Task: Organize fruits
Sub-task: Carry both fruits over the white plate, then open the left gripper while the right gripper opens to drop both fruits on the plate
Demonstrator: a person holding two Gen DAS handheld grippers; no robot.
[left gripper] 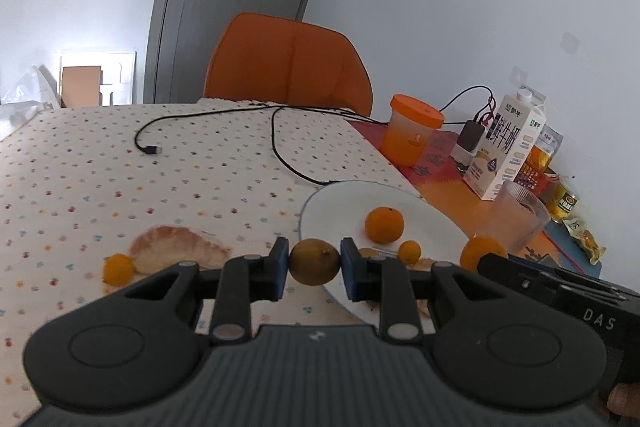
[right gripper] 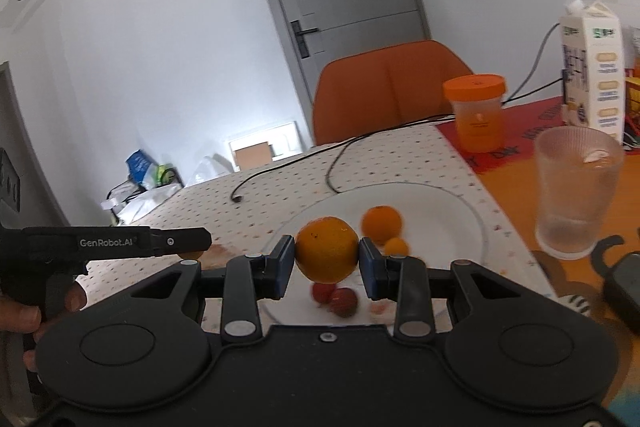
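From the left wrist view, the left gripper (left gripper: pixel 314 263) is clamped on a small brownish-green round fruit (left gripper: pixel 315 261), its blue pads pressing the fruit from either side, held in the air just at the near-left rim of the white plate (left gripper: pixel 320 203). The plate lies ahead and to the right of this gripper, so the fruit has only to travel a little forward and rightward to be over it. On the plate sit an orange (left gripper: pixel 384 225) and a smaller kumquat-like fruit (left gripper: pixel 410 251); another small orange fruit (left gripper: pixel 119 269) lies on the dotted tablecloth (left gripper: pixel 120 167) to the left, touching a pale piece of peel (left gripper: pixel 180 247). The right gripper's dark body enters at the right edge with its own fruit showing beyond it. From the right wrist view, the right gripper (right gripper: pixel 327 261) is closed on a larger orange fruit (right gripper: pixel 327 249) and hangs directly above the plate's near half, with two reddish fruits (right gripper: pixel 336 297) on the plate beneath it, somewhat blurred. A ribbed glass (right gripper: pixel 578 191) stands just right of the plate. Judged from both views, the right hand is the nearer to a release spot, already over the plate, while the left is at its edge.
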